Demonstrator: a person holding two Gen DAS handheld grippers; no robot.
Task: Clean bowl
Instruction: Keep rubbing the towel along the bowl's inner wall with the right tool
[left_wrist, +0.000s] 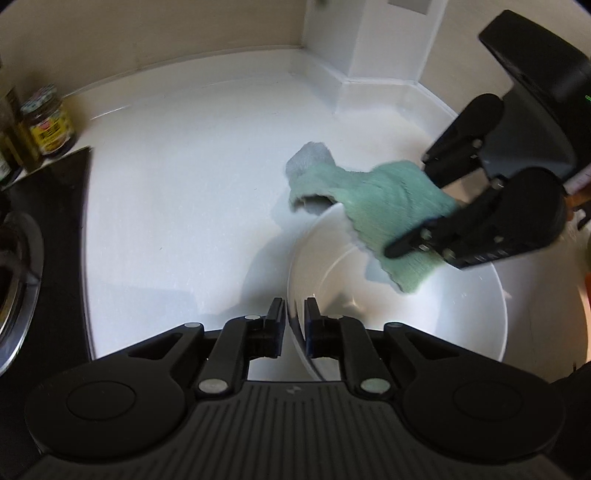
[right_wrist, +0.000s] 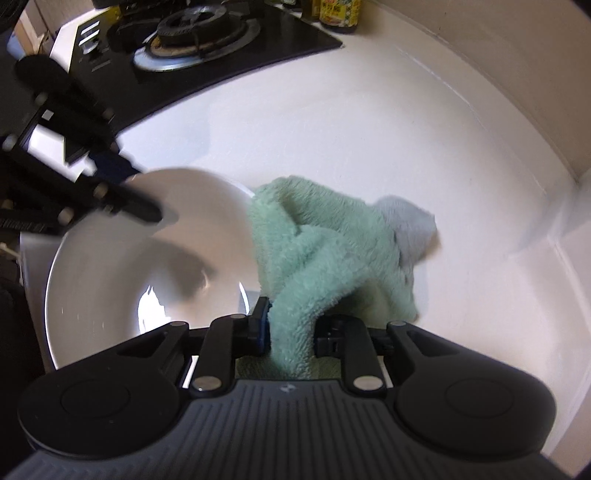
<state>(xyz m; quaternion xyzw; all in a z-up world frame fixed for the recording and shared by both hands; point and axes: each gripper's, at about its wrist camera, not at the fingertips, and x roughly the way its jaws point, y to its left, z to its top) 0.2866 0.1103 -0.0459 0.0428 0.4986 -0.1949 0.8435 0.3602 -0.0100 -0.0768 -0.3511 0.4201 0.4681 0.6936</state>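
A white bowl (left_wrist: 424, 332) stands tilted on the white counter. My left gripper (left_wrist: 293, 319) is shut on its near rim, one finger inside and one outside. In the right wrist view that same gripper (right_wrist: 142, 190) clamps the bowl (right_wrist: 110, 277) from the left. A green terry cloth (right_wrist: 314, 251) with a grey corner drapes over the bowl's edge and onto the counter. My right gripper (right_wrist: 291, 325) is shut on a bunched fold of it. From the left wrist view, the right gripper (left_wrist: 406, 206) holds the cloth (left_wrist: 369, 199) over the bowl's far rim.
A black gas hob (right_wrist: 195, 33) with a burner lies to the left of the bowl, also at the frame's edge (left_wrist: 22, 258). Jars (left_wrist: 48, 122) stand beside it by the wall. A white boxed corner (left_wrist: 369, 55) juts from the back wall. White counter (left_wrist: 184, 184) spreads between.
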